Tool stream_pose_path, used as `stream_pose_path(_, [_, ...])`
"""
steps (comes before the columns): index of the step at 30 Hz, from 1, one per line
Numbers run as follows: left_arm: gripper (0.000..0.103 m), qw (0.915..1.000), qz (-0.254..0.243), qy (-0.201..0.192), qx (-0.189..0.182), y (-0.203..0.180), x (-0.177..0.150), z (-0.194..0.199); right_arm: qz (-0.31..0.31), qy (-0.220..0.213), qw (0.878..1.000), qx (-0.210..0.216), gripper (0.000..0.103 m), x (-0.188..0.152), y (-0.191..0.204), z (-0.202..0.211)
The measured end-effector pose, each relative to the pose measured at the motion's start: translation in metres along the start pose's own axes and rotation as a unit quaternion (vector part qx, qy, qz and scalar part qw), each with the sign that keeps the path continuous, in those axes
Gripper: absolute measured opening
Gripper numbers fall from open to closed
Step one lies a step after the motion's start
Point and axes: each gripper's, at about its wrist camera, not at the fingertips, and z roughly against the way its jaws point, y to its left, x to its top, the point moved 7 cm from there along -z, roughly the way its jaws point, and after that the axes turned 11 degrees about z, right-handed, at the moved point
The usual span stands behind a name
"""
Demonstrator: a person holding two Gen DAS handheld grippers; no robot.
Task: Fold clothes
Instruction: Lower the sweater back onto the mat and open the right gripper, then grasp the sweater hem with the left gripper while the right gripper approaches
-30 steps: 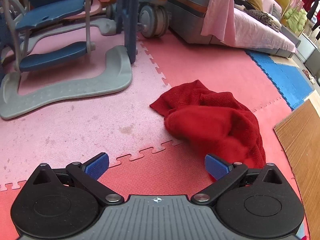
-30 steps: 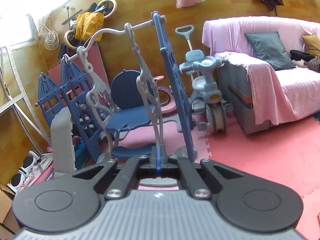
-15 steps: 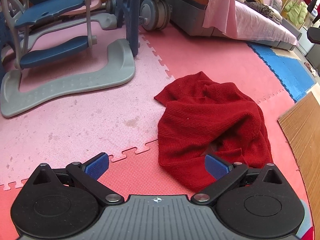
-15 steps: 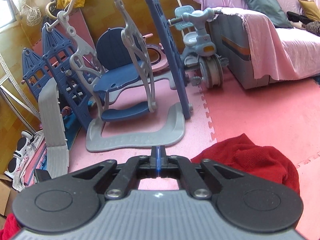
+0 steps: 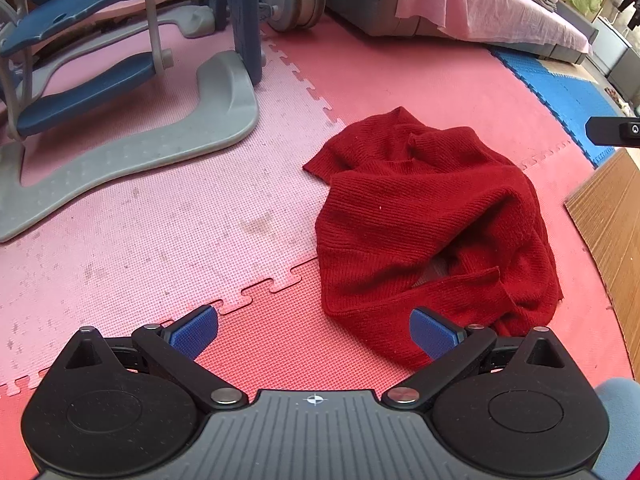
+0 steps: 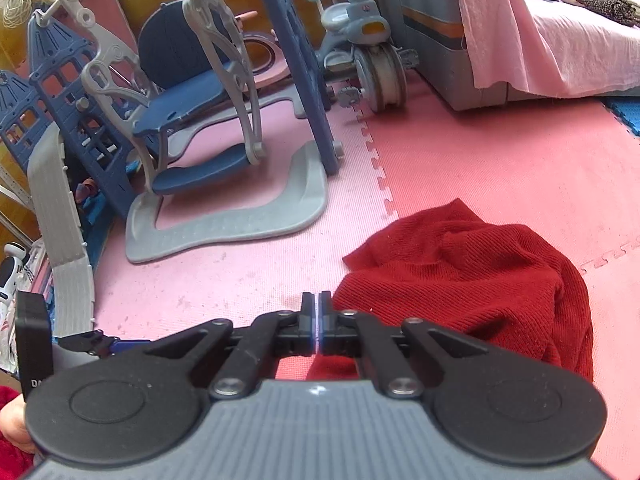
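A crumpled red knit sweater lies in a heap on the pink and red foam floor mat. My left gripper is open above the mat; its right blue pad sits over the sweater's near edge and its left pad over bare mat. In the right wrist view the same sweater lies ahead and to the right. My right gripper is shut with nothing between its pads, just left of the sweater's near left edge. A black part of the right gripper shows at the left wrist view's right edge.
A grey and blue toy swing with a grey base stands at the left. A tricycle and a sofa under a pink cover stand behind. A blue mat tile and a wooden board lie at the right.
Both grippers have dropped toward the floor and tilted down. The sweater now fills more of both views, and the right gripper's view swung from the room down onto it.
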Motion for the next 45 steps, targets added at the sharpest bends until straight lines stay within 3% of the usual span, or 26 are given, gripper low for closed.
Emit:
stream_pose_path(12, [0.103,0.9990,-0.027,0.034,0.004,-0.011,-0.010,-0.035,-0.021,0.047,0.998,-0.045,0.002,-0.050,-0.023,-0.040])
stream_pose_path(24, [0.103,0.9944,-0.084,0.065,0.004,-0.031,-0.027,-0.064,-0.064,0.057,0.992,-0.092,0.005,-0.101,-0.037,-0.031])
stream_pose_path(32, [0.103,0.9889,-0.137,0.057,-0.005,-0.041,-0.028,-0.076,-0.093,0.064,0.986,-0.122,0.030,-0.135,-0.045,-0.025])
stream_pose_path(37, [0.103,0.9914,-0.115,0.047,-0.040,-0.033,-0.014,-0.082,-0.111,0.068,0.981,-0.141,0.042,-0.157,-0.051,-0.020])
stream_pose_path(42, [0.103,0.9924,-0.095,0.043,-0.065,-0.030,0.013,-0.098,-0.118,0.064,0.980,-0.147,0.046,-0.139,-0.041,-0.035])
stream_pose_path(45, [0.102,0.9882,-0.130,0.045,-0.068,-0.045,0.038,-0.118,-0.109,0.068,0.981,-0.144,0.047,-0.140,-0.034,-0.038])
